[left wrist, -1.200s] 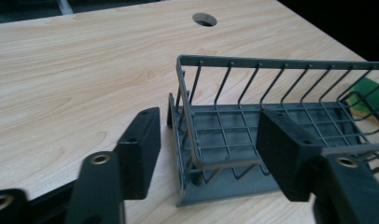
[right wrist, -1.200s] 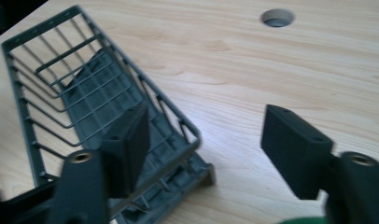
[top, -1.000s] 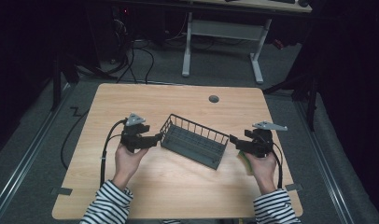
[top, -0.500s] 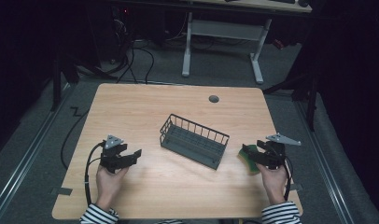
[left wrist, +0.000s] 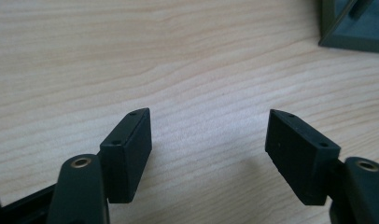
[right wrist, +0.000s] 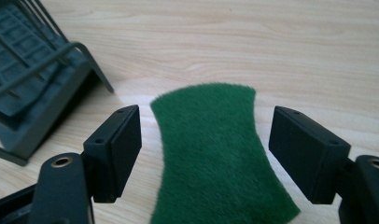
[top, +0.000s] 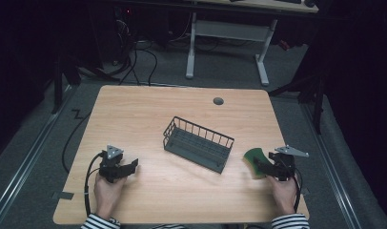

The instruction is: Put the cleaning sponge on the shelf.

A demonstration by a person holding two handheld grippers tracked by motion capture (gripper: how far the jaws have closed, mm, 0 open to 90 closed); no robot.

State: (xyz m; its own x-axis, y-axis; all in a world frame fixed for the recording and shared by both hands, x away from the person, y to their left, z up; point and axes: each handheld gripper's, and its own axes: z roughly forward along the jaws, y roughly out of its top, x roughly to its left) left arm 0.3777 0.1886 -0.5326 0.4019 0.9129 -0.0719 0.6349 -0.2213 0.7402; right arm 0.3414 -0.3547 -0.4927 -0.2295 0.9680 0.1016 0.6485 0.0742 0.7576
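Sponge (right wrist: 220,154) unlabelled, between right gripper (right wrist: 206,154) jaws

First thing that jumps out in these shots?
The dark wire basket set askew mid-table on the pale wooden table, and the green scouring pad lying flat just right of it. The right gripper straddles the pad with jaws open, not pressing it; the left gripper sits open over bare wood at the near left.

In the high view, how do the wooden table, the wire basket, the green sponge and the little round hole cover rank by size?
1. Light wooden table
2. Dark grey wire basket
3. Green curved scouring sponge
4. Small grey round hole cover; it lies farther back, yet plainly looks smallest.
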